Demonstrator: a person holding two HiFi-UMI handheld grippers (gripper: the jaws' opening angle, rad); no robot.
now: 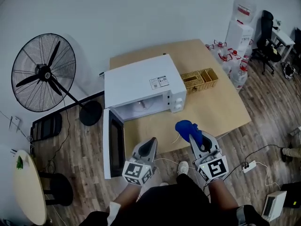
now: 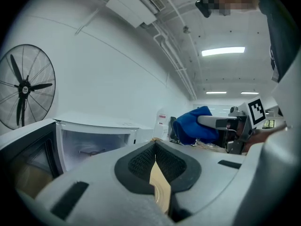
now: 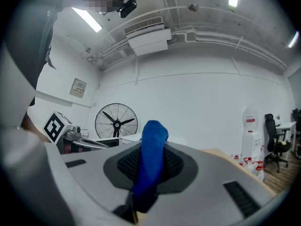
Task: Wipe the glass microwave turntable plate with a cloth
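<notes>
A white microwave stands on the wooden table with its door swung wide open to the left. Inside the lit cavity the glass turntable plate shows only faintly. My right gripper is shut on a blue cloth, held over the table's front edge to the right of the cavity; the cloth stands up between the jaws. My left gripper hovers in front of the cavity opening, shut and holding nothing. The cloth also shows in the left gripper view.
A wicker basket sits on the table right of the microwave. A big standing fan is on the floor at left. A water dispenser and bottles stand at the back right. A power strip lies on the floor.
</notes>
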